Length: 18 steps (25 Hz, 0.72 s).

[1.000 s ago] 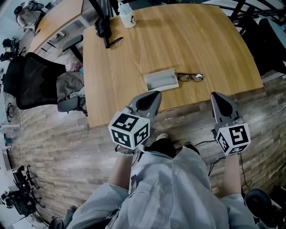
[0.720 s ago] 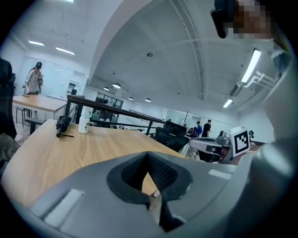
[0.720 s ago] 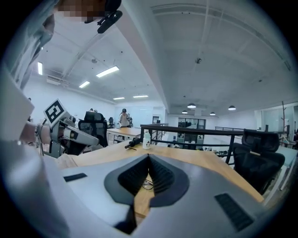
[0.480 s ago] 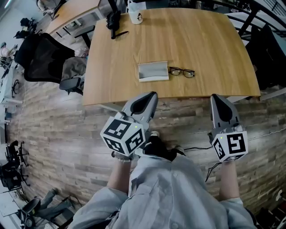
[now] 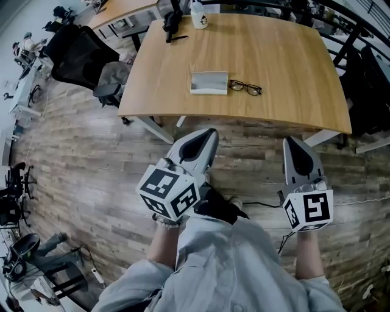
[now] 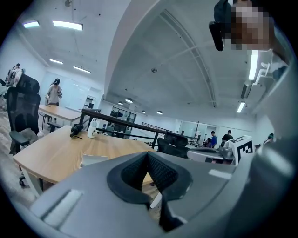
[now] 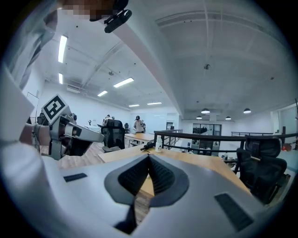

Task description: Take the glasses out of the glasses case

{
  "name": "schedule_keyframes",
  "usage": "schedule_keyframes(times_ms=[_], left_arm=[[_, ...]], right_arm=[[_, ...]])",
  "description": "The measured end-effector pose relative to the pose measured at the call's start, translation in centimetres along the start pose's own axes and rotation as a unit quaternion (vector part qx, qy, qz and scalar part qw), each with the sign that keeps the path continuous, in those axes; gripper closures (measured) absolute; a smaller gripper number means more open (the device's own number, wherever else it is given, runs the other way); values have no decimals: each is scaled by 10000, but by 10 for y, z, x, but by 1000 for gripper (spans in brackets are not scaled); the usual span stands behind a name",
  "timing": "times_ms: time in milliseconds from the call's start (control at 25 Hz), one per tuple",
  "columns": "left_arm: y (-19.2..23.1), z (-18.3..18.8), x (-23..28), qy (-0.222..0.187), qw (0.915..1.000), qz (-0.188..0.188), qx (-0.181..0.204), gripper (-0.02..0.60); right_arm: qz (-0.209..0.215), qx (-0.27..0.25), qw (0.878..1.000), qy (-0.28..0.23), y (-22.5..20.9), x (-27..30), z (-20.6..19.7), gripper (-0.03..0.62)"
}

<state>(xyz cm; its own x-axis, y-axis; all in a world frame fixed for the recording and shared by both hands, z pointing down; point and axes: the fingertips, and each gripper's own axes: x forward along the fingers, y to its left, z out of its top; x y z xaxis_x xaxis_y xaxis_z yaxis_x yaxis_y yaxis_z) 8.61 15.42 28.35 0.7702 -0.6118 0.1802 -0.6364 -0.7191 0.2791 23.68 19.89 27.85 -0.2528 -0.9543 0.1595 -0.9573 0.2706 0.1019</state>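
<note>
The grey glasses case (image 5: 209,82) lies on the wooden table (image 5: 286,67), and the black-framed glasses (image 5: 245,88) rest on the wood just to its right, outside it. Both grippers hang over the plank floor, well short of the table's near edge. My left gripper (image 5: 209,133) is shut with nothing in it; in its own view the left gripper (image 6: 148,155) points at the table, where the case (image 6: 95,159) shows pale. My right gripper (image 5: 291,142) is also shut and empty, and in its own view the right gripper (image 7: 149,158) faces the table (image 7: 205,162).
A white bottle (image 5: 198,18) and a black tool (image 5: 172,21) stand at the table's far edge. A black office chair (image 5: 79,52) sits left of the table and dark chairs at the right. A cable (image 5: 262,204) runs across the floor near my feet.
The table, case and glasses have slid farther away and up in the head view. Both grippers have drawn back from the table edge and now hang over the floor, still shut.
</note>
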Motion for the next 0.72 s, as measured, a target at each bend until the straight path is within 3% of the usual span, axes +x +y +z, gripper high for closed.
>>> schedule_keyframes(times_ms=[160,360,720], left_arm=[[-17,4,-16,-82,9999,79,92,577],[-26,10,-34,-287,9995,150,-13,577],[-29,16,-46,-386,9986,323,150,577]], right_arm=[[98,316,9993,-148,6,-13,6,594],[344,78,9991,-222,20,-11,14,594],[553,59,9978,-370,32,-8,25,594]])
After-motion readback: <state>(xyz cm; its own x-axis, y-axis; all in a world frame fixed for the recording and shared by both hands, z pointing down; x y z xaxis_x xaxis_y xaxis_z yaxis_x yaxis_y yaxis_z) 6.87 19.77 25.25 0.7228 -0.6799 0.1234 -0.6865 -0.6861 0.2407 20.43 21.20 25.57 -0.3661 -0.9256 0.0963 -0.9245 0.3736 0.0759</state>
